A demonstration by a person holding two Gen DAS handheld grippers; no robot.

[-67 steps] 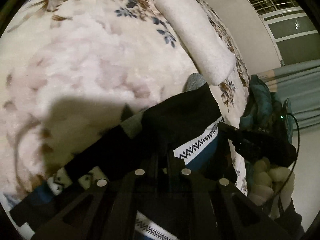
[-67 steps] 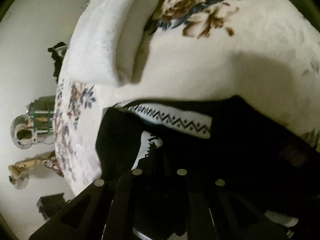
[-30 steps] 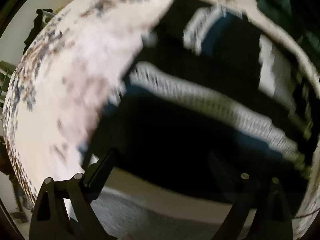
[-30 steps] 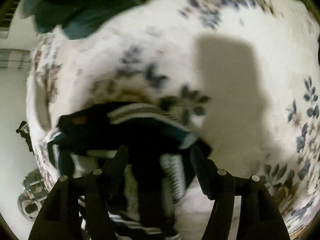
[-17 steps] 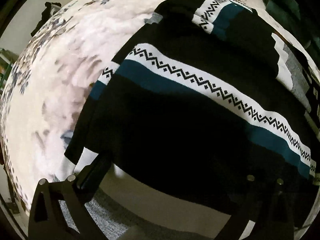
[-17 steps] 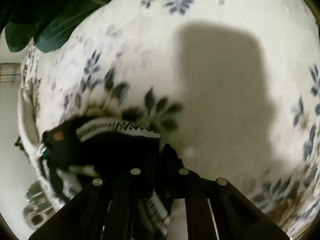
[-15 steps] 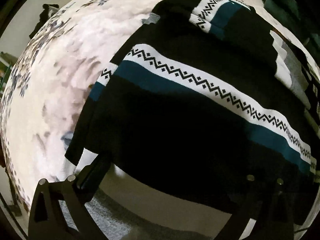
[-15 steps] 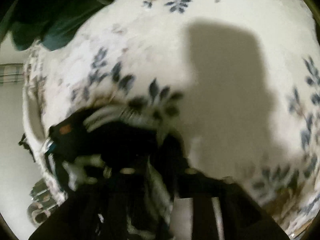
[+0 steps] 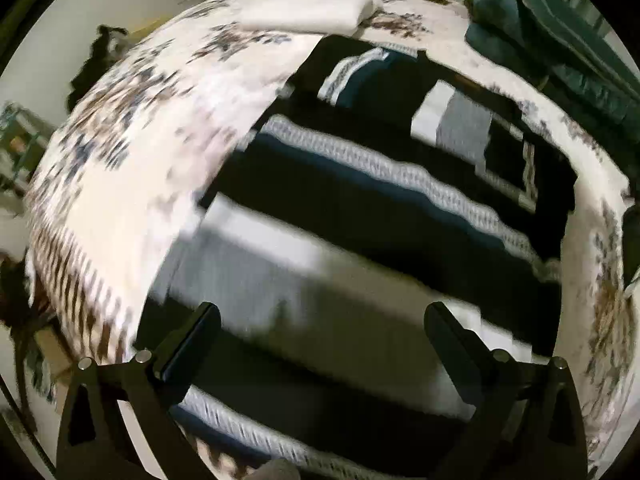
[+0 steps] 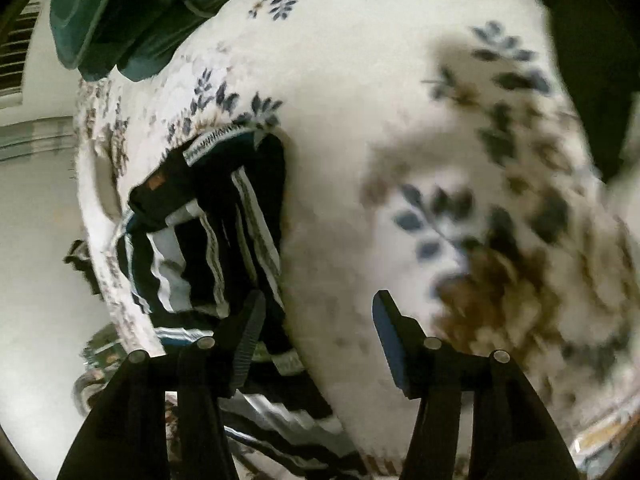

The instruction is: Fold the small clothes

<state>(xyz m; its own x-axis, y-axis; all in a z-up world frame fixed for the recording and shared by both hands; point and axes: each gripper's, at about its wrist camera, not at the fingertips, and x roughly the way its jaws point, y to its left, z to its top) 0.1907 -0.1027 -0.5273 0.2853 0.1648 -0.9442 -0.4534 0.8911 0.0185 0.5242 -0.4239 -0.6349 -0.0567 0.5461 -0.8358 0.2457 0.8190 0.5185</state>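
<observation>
A black knitted sweater (image 9: 360, 200) with white zigzag, teal and grey bands lies spread flat on the floral bed cover (image 9: 140, 140). My left gripper (image 9: 322, 312) hovers above its near part, open wide, nothing between the fingers. In the right wrist view the sweater (image 10: 200, 232) lies bunched at the left, by the bed's edge. My right gripper (image 10: 318, 300) is beside it, over the bare cover (image 10: 360, 120). Its jaws are opening and hold nothing; the left finger (image 10: 250, 328) is next to the sweater's edge.
A white folded pillow (image 9: 312, 12) lies at the far side of the bed. Dark green clothes (image 9: 560, 40) are heaped at the far right corner, also dark green clothes (image 10: 132, 12) at top left. A dark shape (image 10: 592, 40) fills the top right.
My left gripper has pulled up and back, so more of the sweater shows. My right gripper, shut at the sweater's edge half a second ago, has let go, opened and moved right.
</observation>
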